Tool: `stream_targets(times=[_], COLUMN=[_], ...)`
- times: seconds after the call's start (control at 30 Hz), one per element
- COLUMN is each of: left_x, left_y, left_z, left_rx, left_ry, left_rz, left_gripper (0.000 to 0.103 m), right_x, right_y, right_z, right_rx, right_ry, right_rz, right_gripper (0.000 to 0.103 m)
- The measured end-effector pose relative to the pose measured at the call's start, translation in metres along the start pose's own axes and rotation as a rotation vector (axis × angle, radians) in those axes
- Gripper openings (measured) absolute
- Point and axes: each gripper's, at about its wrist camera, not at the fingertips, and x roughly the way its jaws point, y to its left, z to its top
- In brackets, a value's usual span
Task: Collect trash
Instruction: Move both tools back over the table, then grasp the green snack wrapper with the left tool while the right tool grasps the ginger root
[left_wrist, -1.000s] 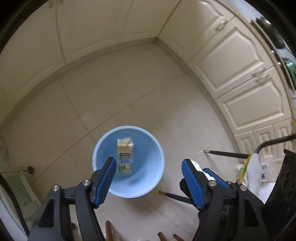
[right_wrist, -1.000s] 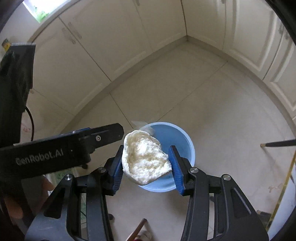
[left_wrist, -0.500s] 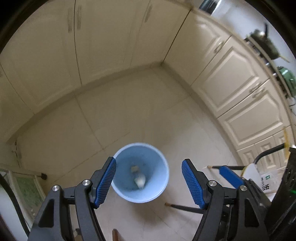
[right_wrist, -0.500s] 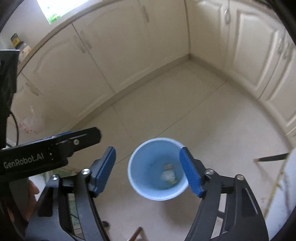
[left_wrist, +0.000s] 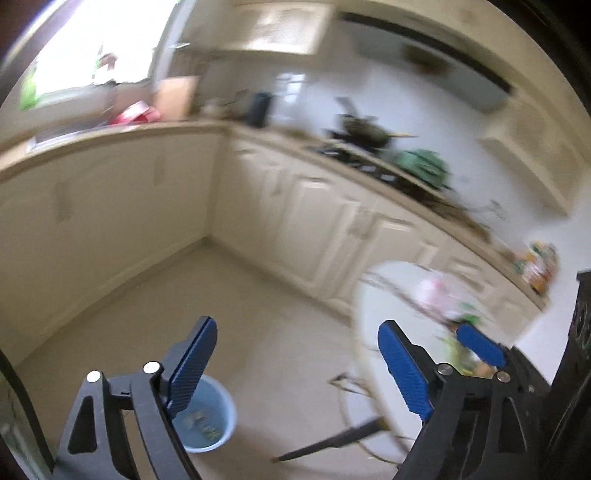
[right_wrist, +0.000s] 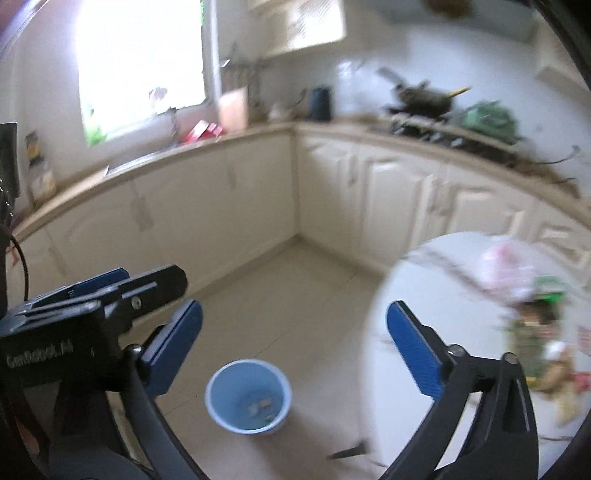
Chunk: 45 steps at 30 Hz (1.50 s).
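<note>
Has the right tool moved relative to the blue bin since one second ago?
Yes. The right tool, now open and empty, has lifted up and away from the blue bin, which looks smaller, toward the white table.

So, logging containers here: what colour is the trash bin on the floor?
Light blue; the bin shows best in the right wrist view.

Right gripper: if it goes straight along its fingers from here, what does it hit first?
Probably the floor, near the foot of the corner cabinets. The right gripper is open and empty. The blue bin sits below that line, the white round table to its right. The frame is blurred, so depth is uncertain.
</note>
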Motion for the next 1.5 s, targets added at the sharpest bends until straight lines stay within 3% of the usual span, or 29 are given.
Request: stream_targets(times=[0.17, 0.27, 0.3, 0.47, 0.6, 0.77, 0.97, 1.4, 1.5], left_x=[0.004, 0.017, 0.031, 0.061, 0.126, 0.181, 0.249, 0.335, 0.348], left_y=[-0.089, -0.137, -0.136, -0.202, -0.248, -0.252, -0.259, -0.276, -0.279], left_z=[-0.034, -0.046, -0.033, -0.018, 0.013, 0.003, 0.002, 0.005, 0.001], left_rx=[0.091, 0.162, 0.18, 0.289, 0.31, 0.278, 0.214, 0.189, 0.221], left_ry=[0.065, 0.091, 0.101, 0.114, 0.097, 0.166, 0.285, 0.346, 0.362], left_rz=[-0.136, -0.17, -0.176, -0.15, -0.102, -0.048, -0.044, -0.077, -0.075], left_gripper=[0.089, 0.089, 0.089, 0.089, 0.089, 0.089, 0.089, 0.086, 0.056], right_x=[-0.072, -0.103, -0.11, -0.136, -0.14, -0.131, -0.117, -0.097, -0.094], right_y=[-0.073, -0.115, -0.126, -0.19, -0.222, -0.244, -0.268, -0.29, -0.29], right_z=[-0.012, -0.028, -0.033, -0.062, -0.077, -0.089, -0.099, -0.102, -0.101], right_rx=[0.038, 0.09, 0.1, 0.181, 0.223, 0.254, 0.307, 0.354, 0.358], right_ry=[-0.041, -0.037, -0.033, -0.019, -0.006, 0.025, 0.055, 0.096, 0.099], right_rz=[-0.166, -0.24, -0.256, -0.338, -0.378, -0.38, -0.373, -0.367, -0.365], right_gripper=[0.103, 0.103, 0.103, 0.103, 0.103, 0.103, 0.103, 0.103, 0.103])
